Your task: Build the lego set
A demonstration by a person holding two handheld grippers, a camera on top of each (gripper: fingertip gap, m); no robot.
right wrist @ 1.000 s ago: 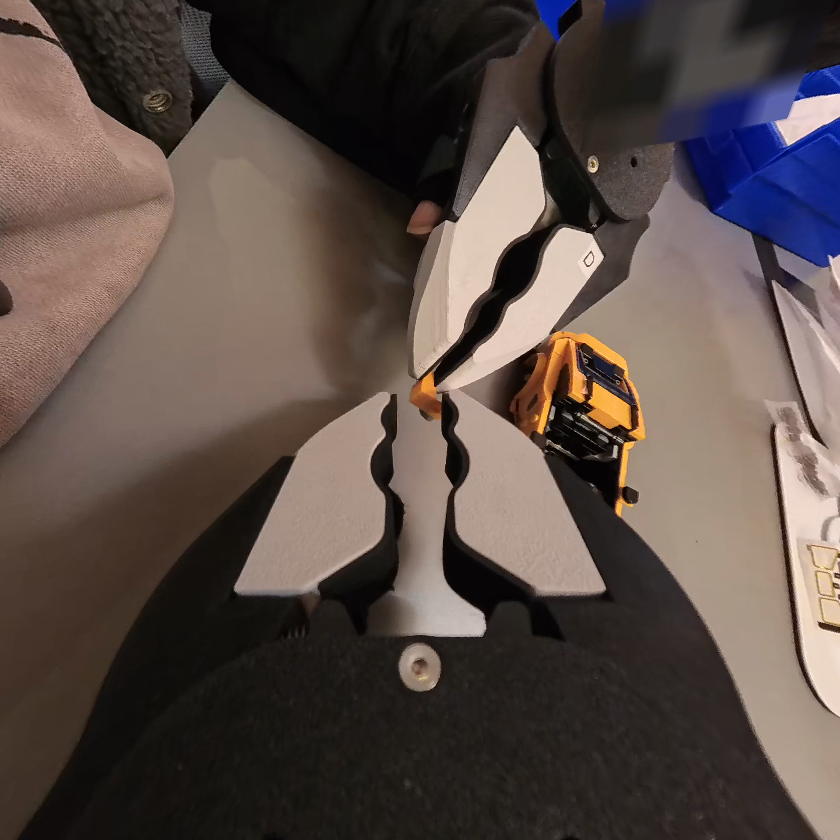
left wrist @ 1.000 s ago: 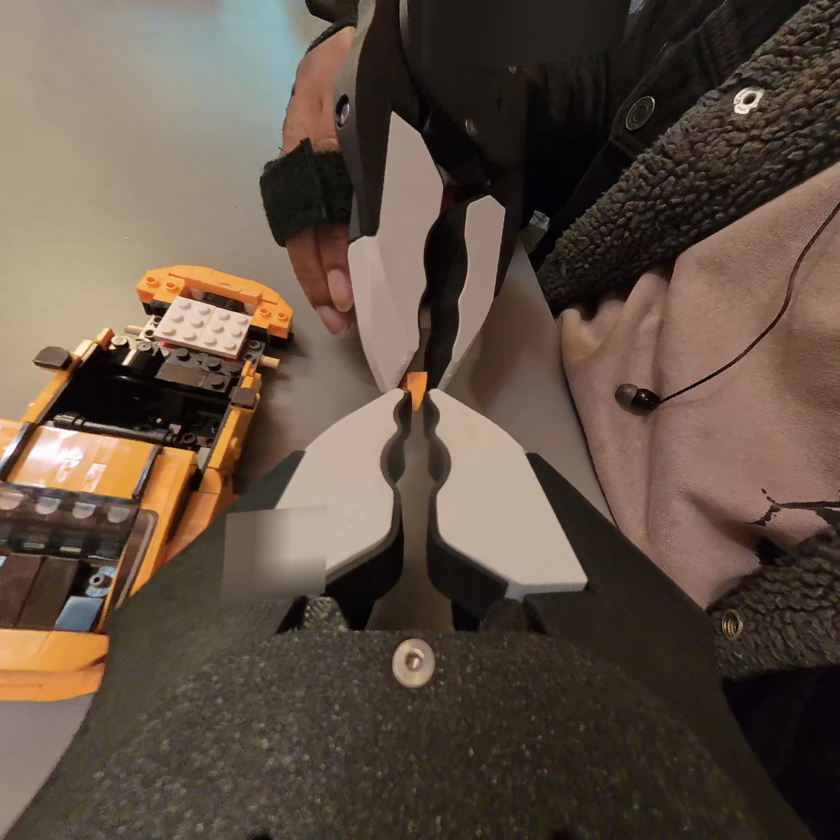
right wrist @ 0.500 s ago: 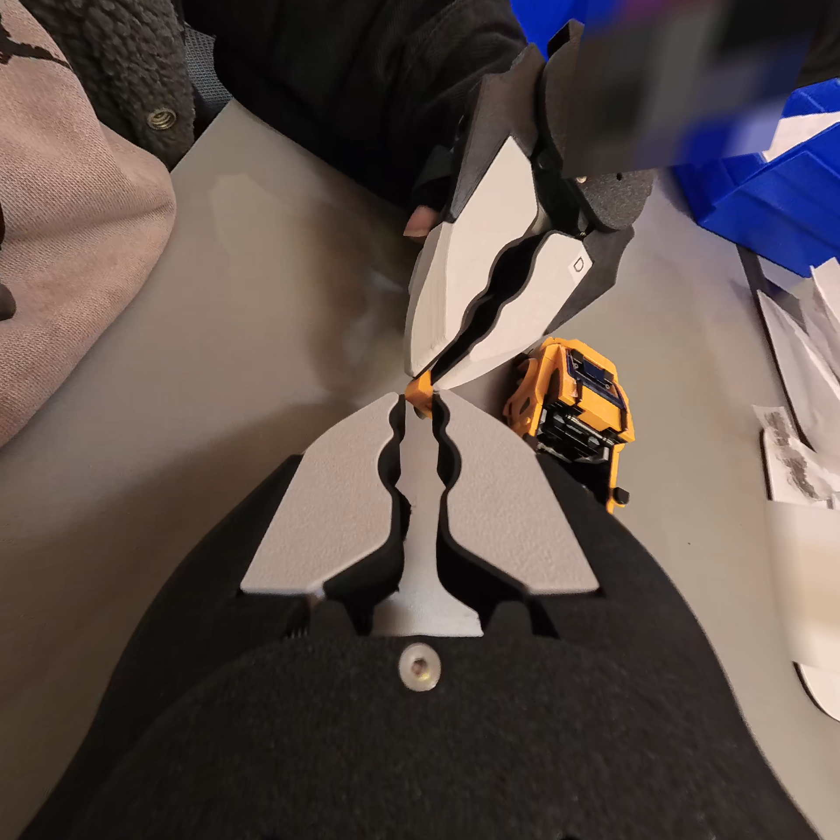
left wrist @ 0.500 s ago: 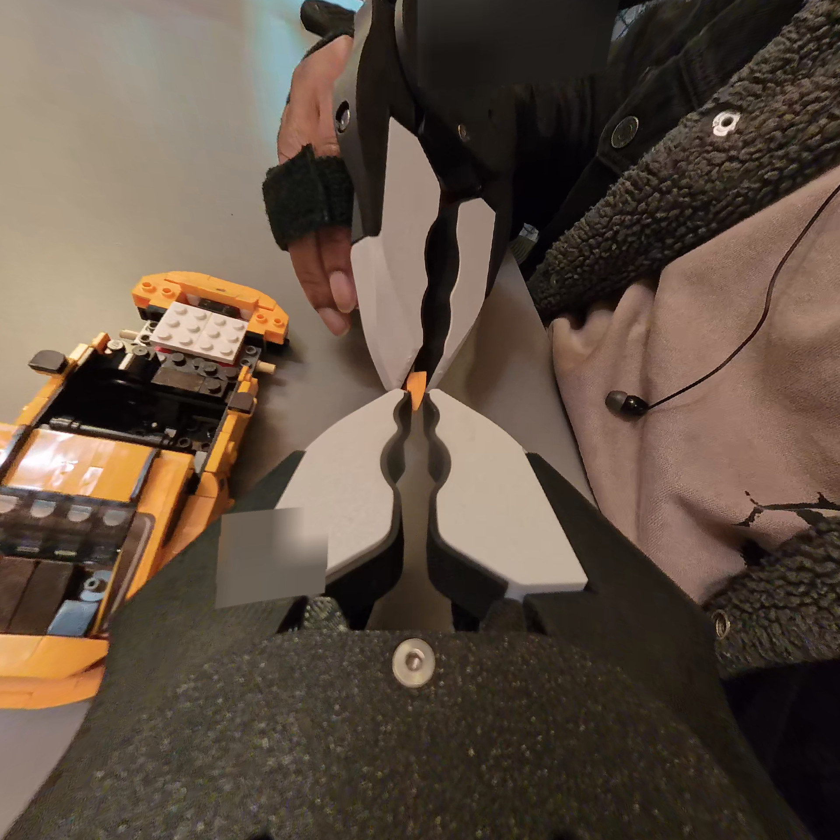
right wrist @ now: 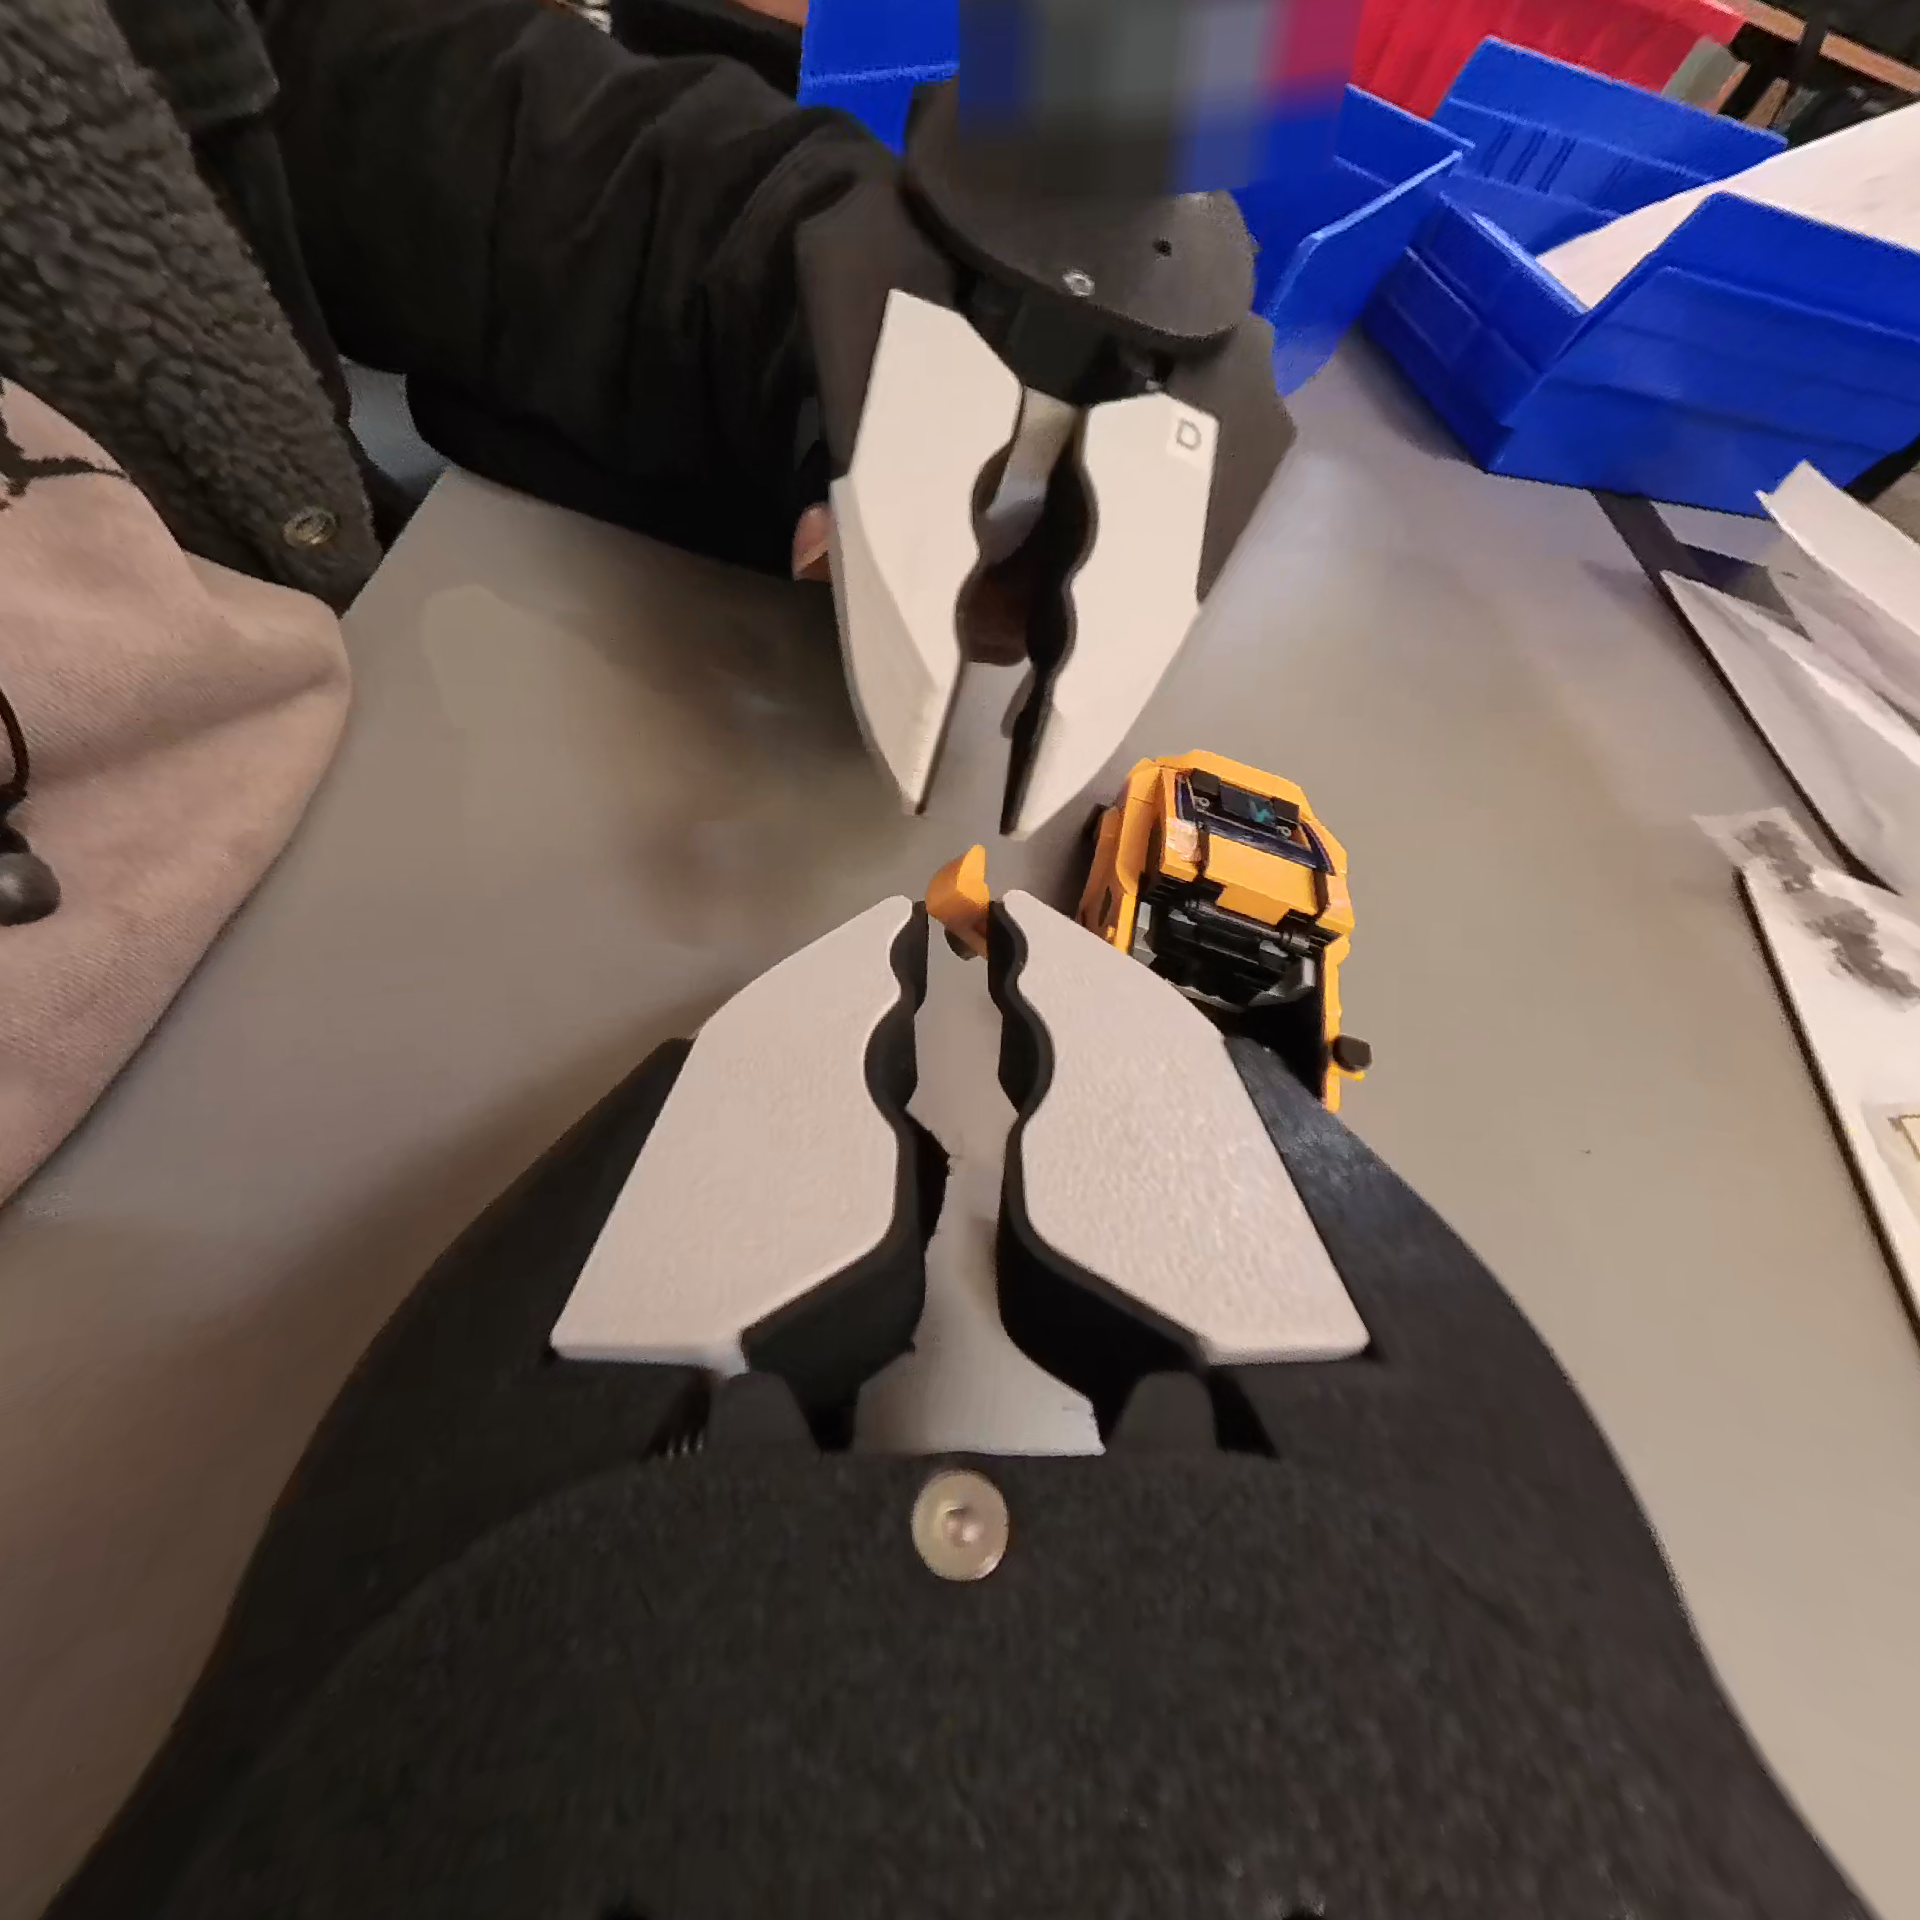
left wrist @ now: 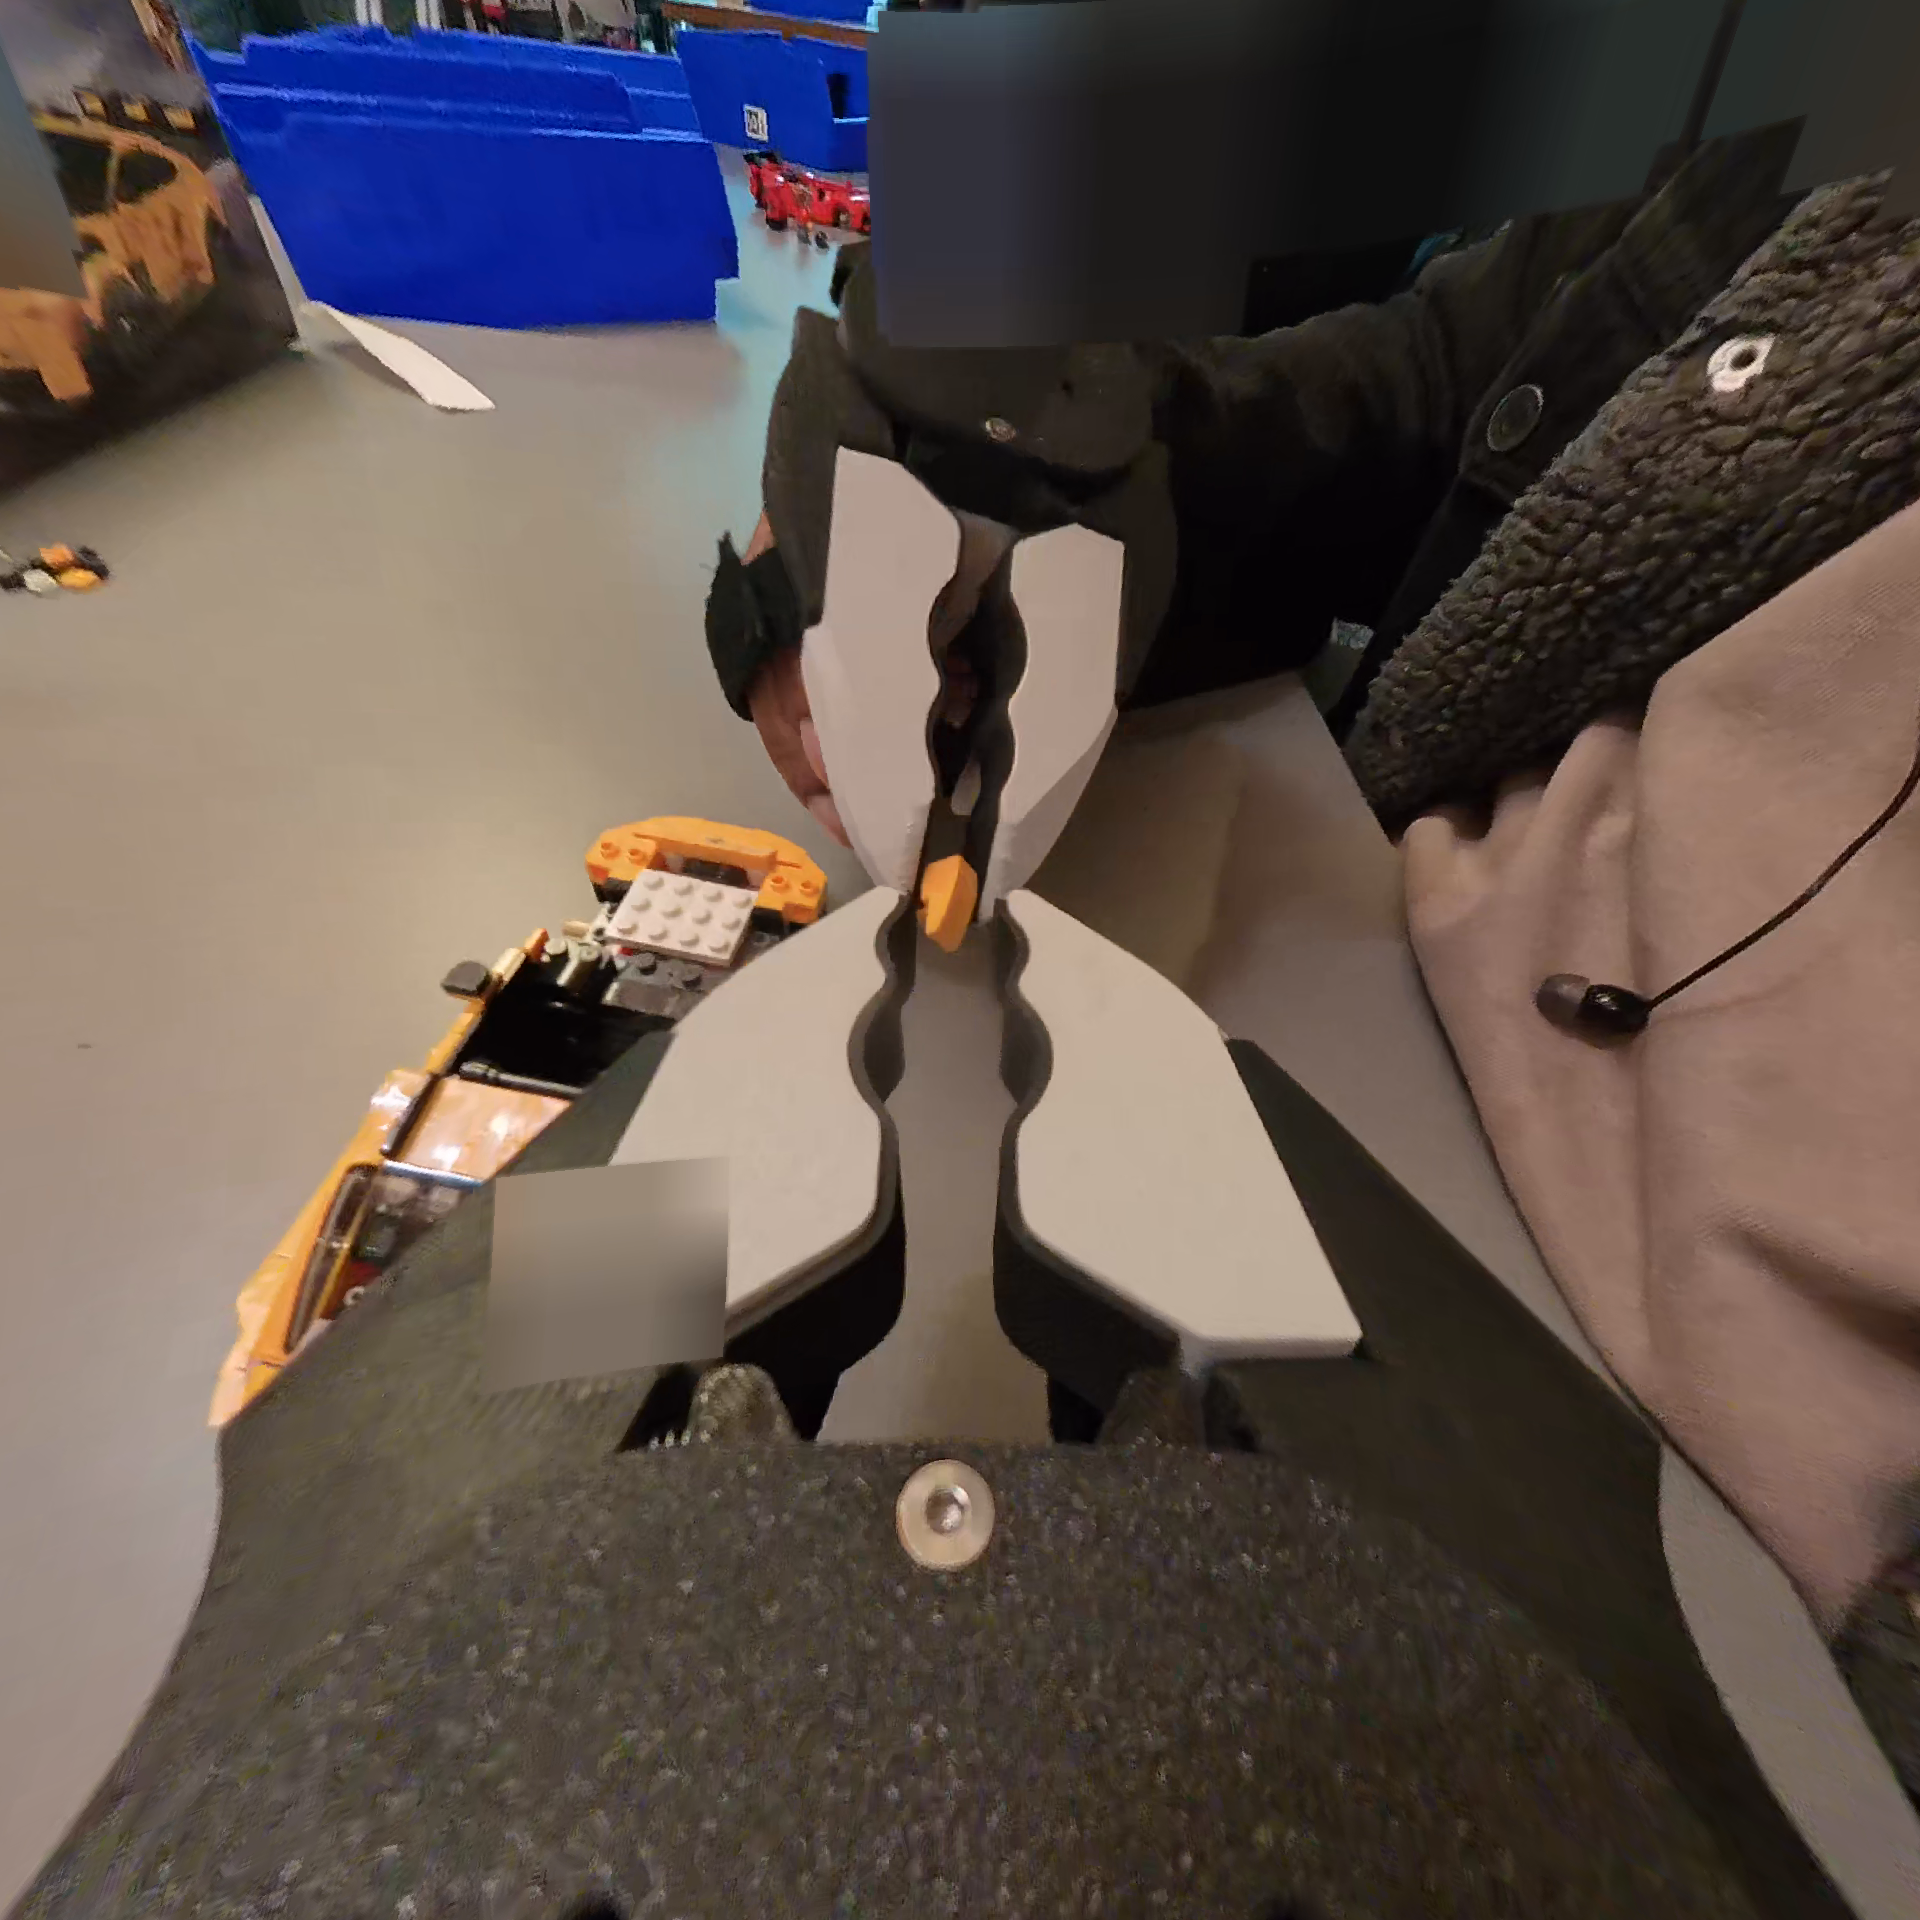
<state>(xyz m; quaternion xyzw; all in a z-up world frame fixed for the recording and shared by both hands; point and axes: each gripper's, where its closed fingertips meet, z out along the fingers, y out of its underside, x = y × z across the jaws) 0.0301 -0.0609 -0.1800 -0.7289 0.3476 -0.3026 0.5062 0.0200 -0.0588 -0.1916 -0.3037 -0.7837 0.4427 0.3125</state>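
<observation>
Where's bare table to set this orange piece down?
The widest free patch is the grey table between the car, the loose bricks and the box. The strip between the car and the sweater at the table edge is also free. It is crowded at the papers and blue bins.

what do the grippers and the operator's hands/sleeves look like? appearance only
Both match: left gripper and right gripper have light grey fingers with wavy black inner pads, on a speckled black body with one silver screw. The left gripper carries a small marking on one finger. The person's hand wears a black fingerless glove and black sleeve.
</observation>
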